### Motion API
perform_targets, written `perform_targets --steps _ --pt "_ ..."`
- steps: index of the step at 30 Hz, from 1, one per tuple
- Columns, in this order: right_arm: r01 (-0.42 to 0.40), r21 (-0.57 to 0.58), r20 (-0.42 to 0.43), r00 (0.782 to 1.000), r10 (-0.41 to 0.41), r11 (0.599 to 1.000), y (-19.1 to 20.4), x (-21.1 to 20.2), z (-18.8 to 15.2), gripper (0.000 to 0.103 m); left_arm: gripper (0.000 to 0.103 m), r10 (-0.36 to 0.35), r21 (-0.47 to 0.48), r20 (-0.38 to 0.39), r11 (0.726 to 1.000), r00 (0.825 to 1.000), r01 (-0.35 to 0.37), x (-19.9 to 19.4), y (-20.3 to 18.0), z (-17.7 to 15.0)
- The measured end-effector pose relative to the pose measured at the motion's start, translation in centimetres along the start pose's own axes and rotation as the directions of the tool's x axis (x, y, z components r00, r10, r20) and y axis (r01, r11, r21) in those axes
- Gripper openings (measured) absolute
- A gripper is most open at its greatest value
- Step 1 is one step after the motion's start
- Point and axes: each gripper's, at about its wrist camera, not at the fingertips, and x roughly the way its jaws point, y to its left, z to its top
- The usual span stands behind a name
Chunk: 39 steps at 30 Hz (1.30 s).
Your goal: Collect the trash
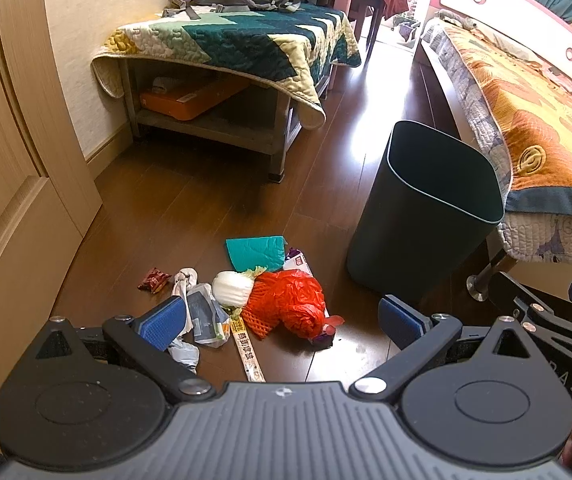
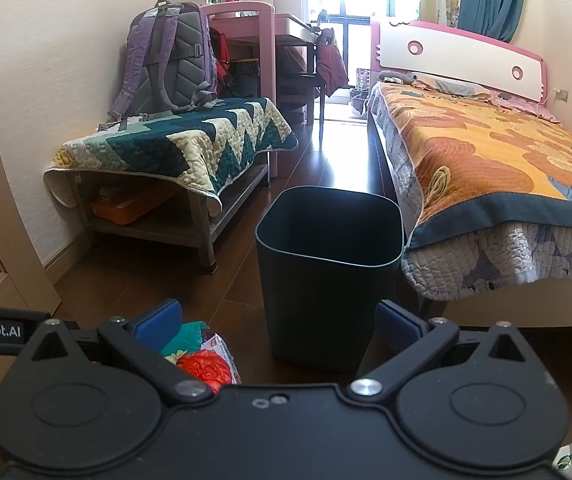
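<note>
Red plastic bag (image 1: 300,300) in floor litter beside dark bin (image 1: 422,216) | judged light, soft, crinkly; pinch a raised fold | left gripper (image 1: 282,320) wide, empty | right gripper (image 2: 278,326) wide, empty, facing bin.

A child's bedroom in a home. A single bed (image 2: 486,160) with a pink-and-white headboard (image 2: 462,56) and orange patterned blanket lines one wall. Opposite, a low bench (image 2: 174,216) under a teal zigzag quilt (image 2: 182,148) holds a purple backpack (image 2: 170,56). A pink desk (image 2: 246,20) stands beyond, on dark wood flooring (image 1: 214,200).
</note>
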Motion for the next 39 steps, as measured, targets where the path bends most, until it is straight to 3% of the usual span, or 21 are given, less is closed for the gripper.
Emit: perform_targets --steps 23,39 --pt "0.015 0.014 0.041 0.999 -0.015 1.000 -1.0 -0.6 0.0 0.103 0.103 -0.015 0.026 0.075 1.000 0.997 0.013 -1.1 -1.0 0.1" --pt "0.022 0.018 0.040 0.999 -0.023 1.000 -1.2 -0.7 0.1 0.103 0.103 -0.022 0.028 0.061 0.999 0.998 0.021 -1.0 -1.4 0.1"
